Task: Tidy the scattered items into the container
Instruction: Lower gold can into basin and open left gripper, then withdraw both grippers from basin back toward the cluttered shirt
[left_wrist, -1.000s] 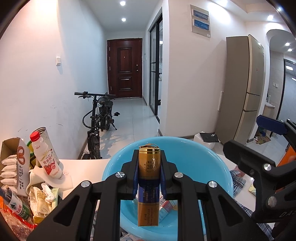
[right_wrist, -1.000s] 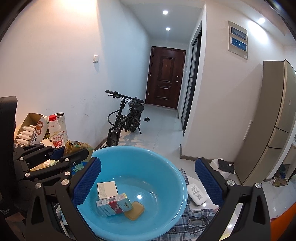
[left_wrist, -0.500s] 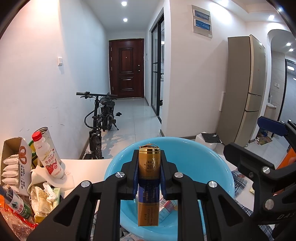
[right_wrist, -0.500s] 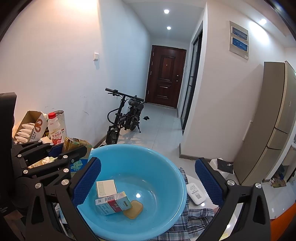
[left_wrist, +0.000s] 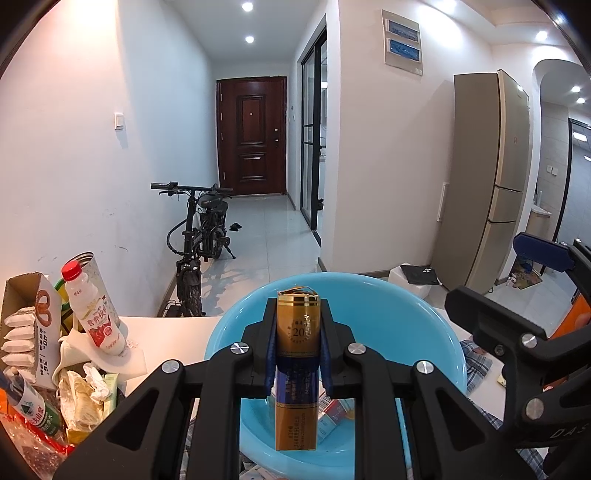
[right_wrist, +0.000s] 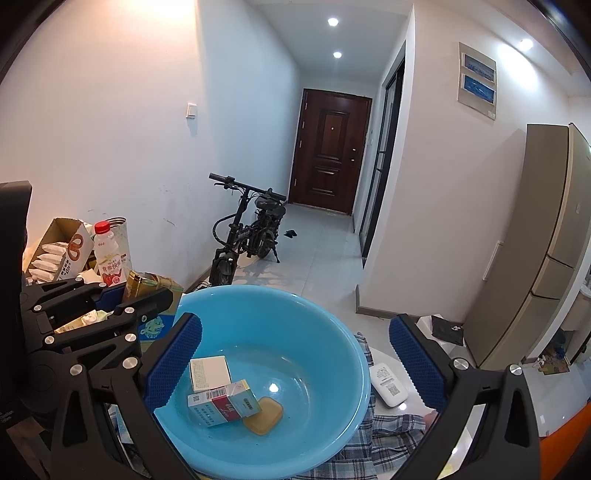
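We see both wrist views close over the blue basin (left_wrist: 424, 325), tilted down toward the hallway door (right_wrist: 328, 151) at 12 o'clock; both share them.

My left tool (left_wrist: 295, 354) is matte black plastic with angular link arms, round silver screws and blue ribbed pads. My right tool (right_wrist: 295, 365) matches: black frame, silver screws, dimpled blue pads (right_wrist: 415, 360).

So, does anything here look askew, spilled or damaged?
The red-capped milk bottle leans tilted against clutter at the table's left. The gold-and-blue pack in the left gripper has a torn, curled top edge. Nothing looks spilled.
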